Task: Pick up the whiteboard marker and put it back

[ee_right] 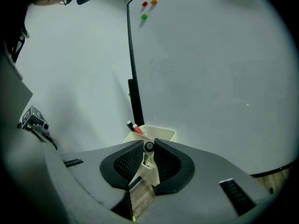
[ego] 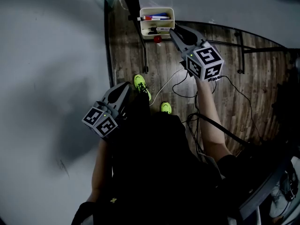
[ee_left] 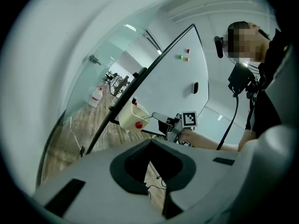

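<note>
The whiteboard marker (ee_right: 148, 147) shows end-on, a white barrel with a dark round end, and my right gripper (ee_right: 148, 144) is shut on it. In the head view the right gripper (ego: 172, 31) points at the cream pen holder (ego: 169, 14), its tips just at the holder's near right corner. The holder (ee_right: 163, 133) hangs at the whiteboard's lower edge with several markers (ego: 157, 17) lying in it. My left gripper (ego: 125, 87) hangs low at the left with its jaws together and nothing in them. The left gripper view shows the right gripper (ee_left: 155, 116) beside the holder (ee_left: 127, 117).
The whiteboard (ee_right: 210, 69) stands on a black frame (ego: 143, 46) with three coloured magnets (ee_right: 144, 16) near its top corner. A red round magnet (ego: 157, 39) sits on the holder's front. Cables (ego: 187, 86) trail over the wooden floor by the person's green shoes (ego: 140, 84).
</note>
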